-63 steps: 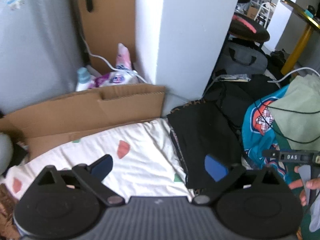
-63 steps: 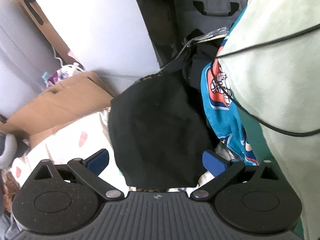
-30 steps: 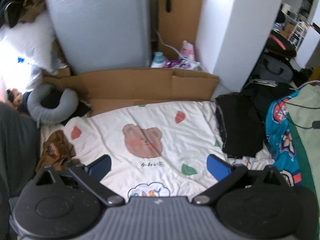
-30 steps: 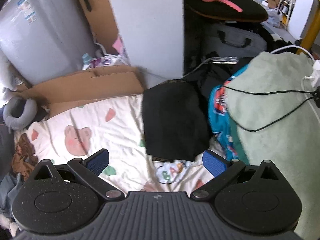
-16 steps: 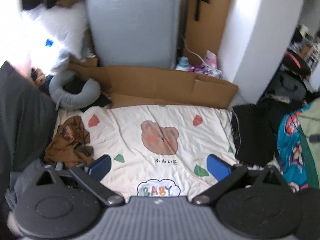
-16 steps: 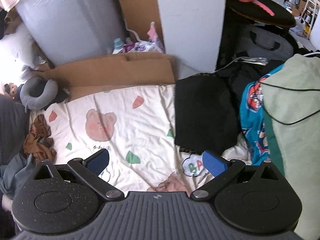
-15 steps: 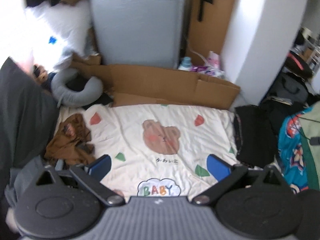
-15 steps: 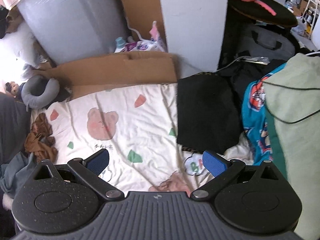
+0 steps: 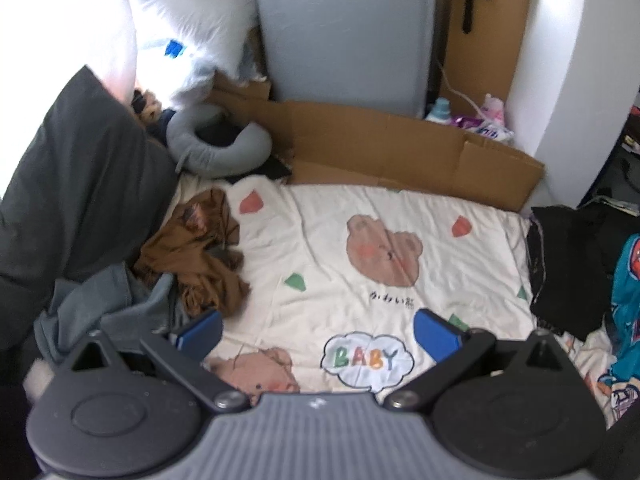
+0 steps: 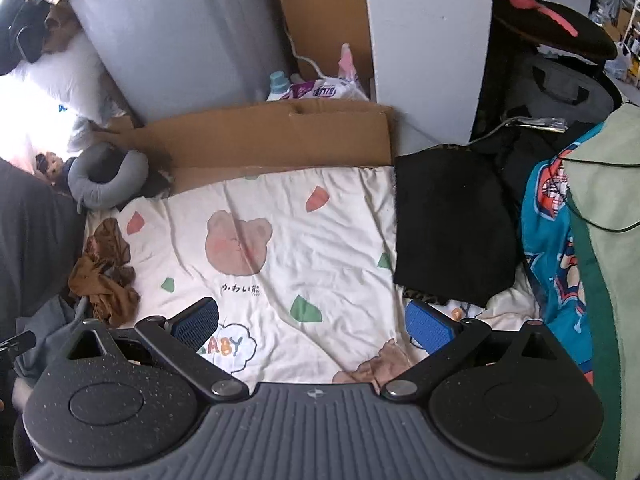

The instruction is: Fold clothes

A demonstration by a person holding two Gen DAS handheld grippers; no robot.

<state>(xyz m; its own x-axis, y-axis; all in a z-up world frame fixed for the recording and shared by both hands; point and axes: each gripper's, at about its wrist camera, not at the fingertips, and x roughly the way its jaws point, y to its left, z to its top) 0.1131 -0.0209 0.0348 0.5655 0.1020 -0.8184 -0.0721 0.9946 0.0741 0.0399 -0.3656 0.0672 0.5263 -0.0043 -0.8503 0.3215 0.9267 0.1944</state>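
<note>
Cream blanket, bear and "BABY" prints: centre of both views, bare across its middle. Bounded above by flattened cardboard, grey appliance and white pillar.
Brown garment, crumpled: blanket's left edge, just above the left gripper, 2 blue pads spread, holding nothing.
Black folded garment: blanket's right edge, just above the right gripper, likewise spread and empty.
Grey neck pillow: upper left.

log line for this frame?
left tongs open, empty | right tongs open, empty | black garment folded | brown garment crumpled
</note>
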